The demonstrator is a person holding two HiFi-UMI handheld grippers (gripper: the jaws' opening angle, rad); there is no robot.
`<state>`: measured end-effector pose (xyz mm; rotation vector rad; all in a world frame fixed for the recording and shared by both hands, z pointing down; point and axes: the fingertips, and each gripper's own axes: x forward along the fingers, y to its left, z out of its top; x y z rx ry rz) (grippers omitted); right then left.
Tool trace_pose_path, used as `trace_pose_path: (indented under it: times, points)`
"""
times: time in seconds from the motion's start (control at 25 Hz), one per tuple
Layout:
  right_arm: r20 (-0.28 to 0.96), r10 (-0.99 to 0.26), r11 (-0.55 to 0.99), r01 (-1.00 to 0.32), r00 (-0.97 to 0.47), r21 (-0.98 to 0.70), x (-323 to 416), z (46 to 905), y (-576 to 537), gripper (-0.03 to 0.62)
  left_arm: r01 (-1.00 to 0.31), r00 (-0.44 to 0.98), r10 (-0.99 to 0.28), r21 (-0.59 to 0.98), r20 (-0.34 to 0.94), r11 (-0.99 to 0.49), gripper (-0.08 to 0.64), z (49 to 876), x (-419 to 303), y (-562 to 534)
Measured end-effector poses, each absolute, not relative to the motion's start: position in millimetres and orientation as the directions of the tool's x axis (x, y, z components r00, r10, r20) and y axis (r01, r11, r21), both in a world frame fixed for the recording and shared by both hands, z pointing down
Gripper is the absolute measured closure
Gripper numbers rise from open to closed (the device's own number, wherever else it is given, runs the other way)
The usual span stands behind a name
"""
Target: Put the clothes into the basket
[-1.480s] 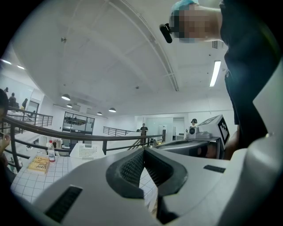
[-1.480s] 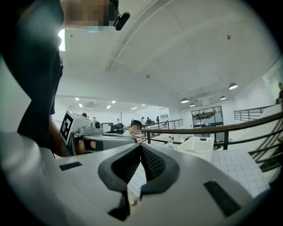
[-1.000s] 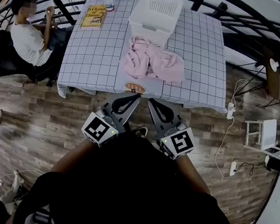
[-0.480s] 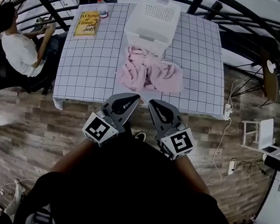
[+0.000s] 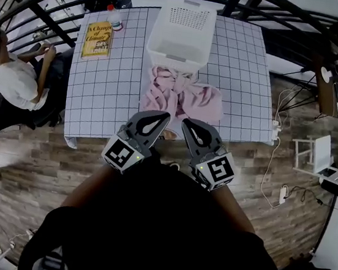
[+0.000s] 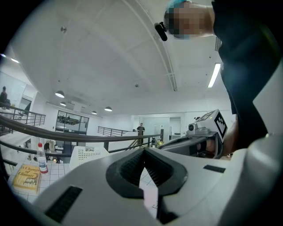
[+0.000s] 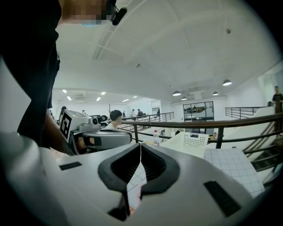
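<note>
A: Where are we holding the tongs?

B: We are holding the left gripper (image 5: 163,117) and the right gripper (image 5: 186,123) side by side over the near edge of the table (image 5: 107,86), with their tips pointing at the pink clothes (image 5: 183,99).

A: Are we gripping anything?

B: No. We are keeping both pairs of jaws pressed together, and each gripper's own view is showing nothing between them.

A: And the clothes?

B: They are lying in a crumpled heap on the checked cloth. Their far end is touching the near wall of the white basket (image 5: 175,50), and none of the fabric is inside it. The left gripper's tip is hovering just beside the heap's near edge.

A: What else are we seeing?

B: We are seeing a yellow book (image 5: 97,38) and a bottle (image 5: 114,18) sitting at the far left corner of the table. A person in a white shirt (image 5: 12,80) is sitting beside the table's left edge.
</note>
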<state>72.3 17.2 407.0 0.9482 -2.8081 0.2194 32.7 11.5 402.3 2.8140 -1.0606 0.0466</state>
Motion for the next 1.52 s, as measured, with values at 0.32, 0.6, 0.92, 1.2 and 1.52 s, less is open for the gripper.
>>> trace_pose_path:
  times: [0.32, 0.6, 0.92, 1.2, 1.52]
  points:
    - [0.247, -0.619, 0.760, -0.648, -0.746, -0.049, 50.3, 427.7, -22.5, 0.574, -0.609, 0.793, -0.608, 0.113, 0.052, -0.785, 0.561, 416.8, 9.3, -26.7]
    - [0.355, -0.645, 0.724, -0.690, -0.677, 0.001, 44.8, 461.1, -55.1, 0.574, -0.542, 0.840, -0.540, 0.124, 0.050, -0.831, 0.562, 430.2, -8.3, -49.3]
    - [0.530, -0.555, 0.763, -0.647, -0.641, 0.017, 48.2, 518.7, -93.2, 0.572, -0.531, 0.847, -0.530, 0.140, 0.051, -0.836, 0.562, 458.0, -10.5, -79.1]
    - [0.683, -0.425, 0.814, -0.580, -0.594, 0.002, 50.4, 581.6, -122.2, 0.571, -0.570, 0.821, -0.567, 0.128, 0.067, -0.811, 0.561, 490.7, -6.7, -109.5]
    - [0.761, -0.278, 0.864, -0.498, -0.586, -0.067, 41.4, 634.3, -144.5, 0.412, -0.638, 0.769, -0.636, 0.138, 0.067, -0.758, 0.561, 525.6, -5.7, -146.5]
